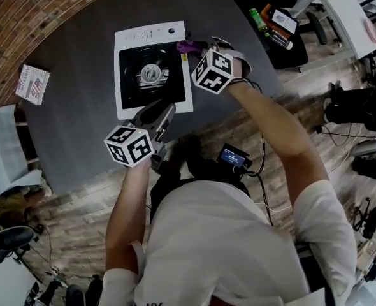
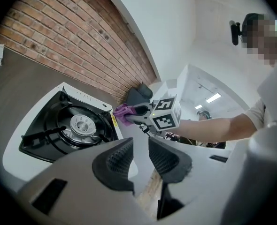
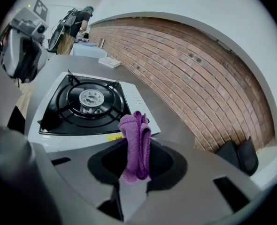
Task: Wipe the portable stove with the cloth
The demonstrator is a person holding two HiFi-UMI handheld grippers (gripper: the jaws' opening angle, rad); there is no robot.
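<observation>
— Where are we holding the cloth (image 3: 136, 144)?
— We're pinching it in the right gripper (image 1: 195, 47), folds poking past the tips, just beside the far right corner of the portable stove (image 1: 127, 40) on the table (image 1: 79, 107).
— And the left gripper (image 2: 141, 159)?
— We're hovering it at the stove's near edge, jaws spread, nothing between them.
— Which way next?
— We're judging the burner lies left of the cloth, so the right hand should be sweeping leftward.
</observation>
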